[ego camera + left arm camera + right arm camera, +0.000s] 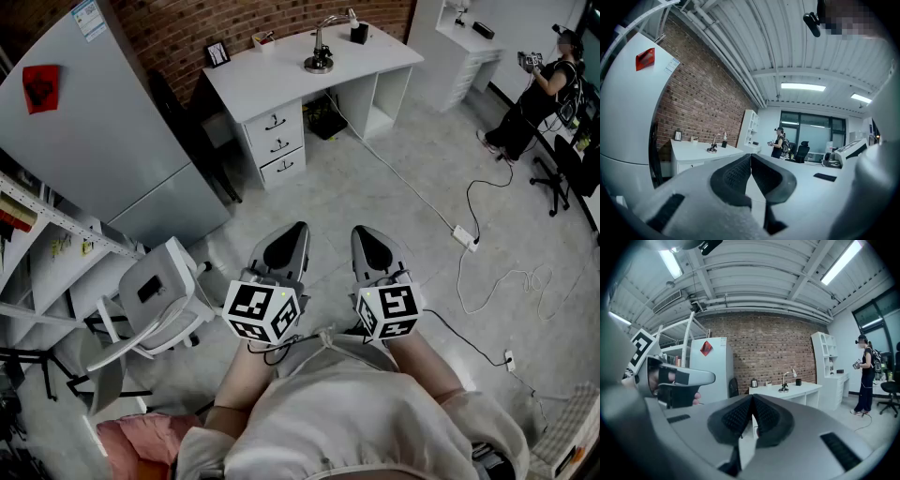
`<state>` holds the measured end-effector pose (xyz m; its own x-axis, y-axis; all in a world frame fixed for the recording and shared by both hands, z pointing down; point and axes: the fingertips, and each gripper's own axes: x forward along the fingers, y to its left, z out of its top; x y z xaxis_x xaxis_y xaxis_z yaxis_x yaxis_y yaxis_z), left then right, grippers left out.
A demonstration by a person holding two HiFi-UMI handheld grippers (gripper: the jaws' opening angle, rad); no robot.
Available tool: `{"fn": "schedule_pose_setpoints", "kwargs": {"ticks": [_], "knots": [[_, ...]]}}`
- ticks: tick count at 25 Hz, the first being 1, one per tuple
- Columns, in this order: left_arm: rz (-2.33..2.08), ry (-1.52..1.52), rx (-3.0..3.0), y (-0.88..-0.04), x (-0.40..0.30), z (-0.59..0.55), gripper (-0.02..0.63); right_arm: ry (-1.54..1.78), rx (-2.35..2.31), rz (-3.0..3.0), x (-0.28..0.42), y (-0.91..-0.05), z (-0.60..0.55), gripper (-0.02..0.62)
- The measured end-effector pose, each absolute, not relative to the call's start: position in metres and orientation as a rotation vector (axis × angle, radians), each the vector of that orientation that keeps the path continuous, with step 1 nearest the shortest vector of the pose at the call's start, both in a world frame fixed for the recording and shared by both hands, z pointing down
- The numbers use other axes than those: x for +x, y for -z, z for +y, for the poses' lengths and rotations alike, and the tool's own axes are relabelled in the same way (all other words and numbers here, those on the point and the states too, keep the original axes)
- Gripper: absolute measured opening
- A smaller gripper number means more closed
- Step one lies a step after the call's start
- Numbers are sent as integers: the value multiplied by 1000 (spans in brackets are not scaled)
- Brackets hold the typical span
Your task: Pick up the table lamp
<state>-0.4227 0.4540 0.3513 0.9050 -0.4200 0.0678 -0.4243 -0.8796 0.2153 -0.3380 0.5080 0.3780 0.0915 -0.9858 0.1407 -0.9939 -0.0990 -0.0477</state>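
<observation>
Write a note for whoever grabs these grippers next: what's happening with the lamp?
Left gripper: shut, empty, held out in front of the body.
Right gripper: shut, empty, right beside it.
Lamp: standing on the white desk, far ahead and out of reach.
Done: nothing yet; the lamp is untouched.
Left: walk to the desk, open a gripper, close it on the lamp, probably at the stem, and lift.

White desk (281, 82) against brick wall (187, 28); fridge (103, 141) nearby.
</observation>
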Motion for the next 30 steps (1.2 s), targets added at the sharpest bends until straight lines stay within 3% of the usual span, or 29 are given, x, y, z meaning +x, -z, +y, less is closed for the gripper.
{"fn": "schedule_pose_setpoints", "kwargs": {"ticks": [16, 30], "knots": [[-635, -13, 2802, -361, -426, 439, 20, -220, 2312, -2029, -338, -384, 501, 28], [-699, -51, 2754, -382, -351, 400, 20, -329, 2262, -2076, -255, -410, 453, 28]]}}
